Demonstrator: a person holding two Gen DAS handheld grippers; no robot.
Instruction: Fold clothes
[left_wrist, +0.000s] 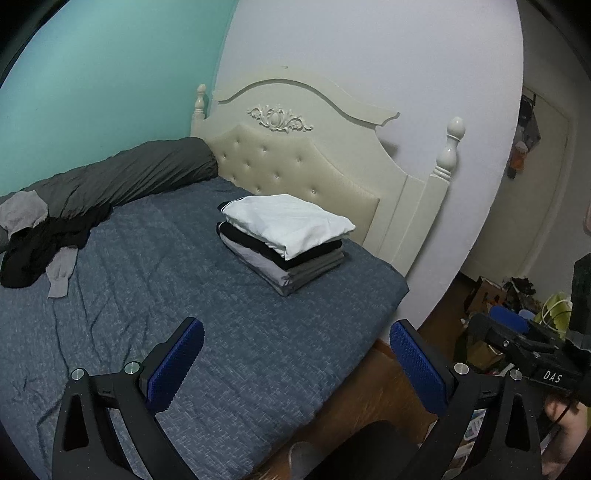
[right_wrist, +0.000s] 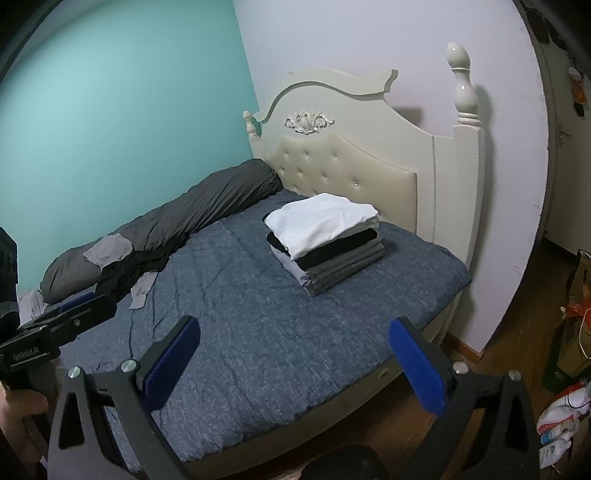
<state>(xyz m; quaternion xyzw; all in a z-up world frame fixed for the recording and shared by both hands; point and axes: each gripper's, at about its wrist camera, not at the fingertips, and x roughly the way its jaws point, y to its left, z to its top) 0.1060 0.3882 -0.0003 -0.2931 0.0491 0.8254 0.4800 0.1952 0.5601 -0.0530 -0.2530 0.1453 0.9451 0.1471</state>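
Each gripper is a black forked frame with silver round screws at the joints. The left gripper (left_wrist: 295, 354) and right gripper (right_wrist: 295, 354) carry blue ribbed pads (left_wrist: 173, 365) inside their fingers. White lettering marks the black bodies.

The lower layers of the folded stack (left_wrist: 286, 236) are covered by the white top piece. The bed (left_wrist: 221, 350) is cut off at the frame's edge. Floor clutter (right_wrist: 569, 369) is too small to be identified.
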